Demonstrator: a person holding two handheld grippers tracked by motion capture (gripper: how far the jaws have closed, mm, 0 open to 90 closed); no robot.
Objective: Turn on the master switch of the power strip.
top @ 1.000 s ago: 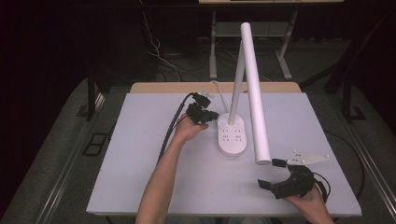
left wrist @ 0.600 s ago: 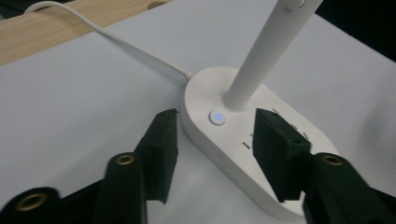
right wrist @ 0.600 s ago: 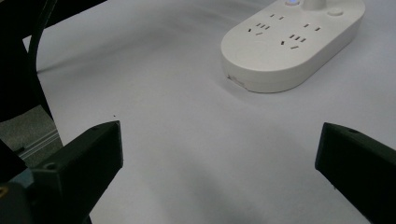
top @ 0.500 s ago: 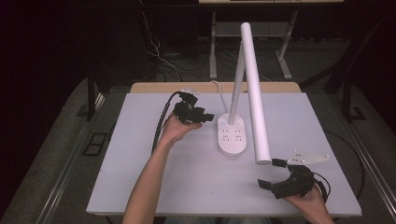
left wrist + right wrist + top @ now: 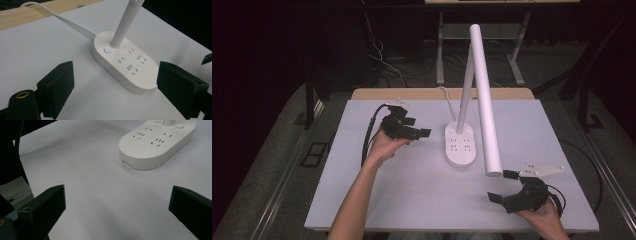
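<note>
The lamp's pole (image 5: 125, 22) runs off the top edge in the left gripper view, its head unseen. In the right gripper view the lamp base (image 5: 155, 142) is cut at the top edge. Its socket markings are too small to read.

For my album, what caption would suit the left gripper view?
Open black gripper facing a white desk lamp base with sockets and a lit button.

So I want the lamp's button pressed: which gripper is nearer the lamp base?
Left. The left gripper is open just left of the lamp base; the right gripper is open nearer the table's front edge.
</note>
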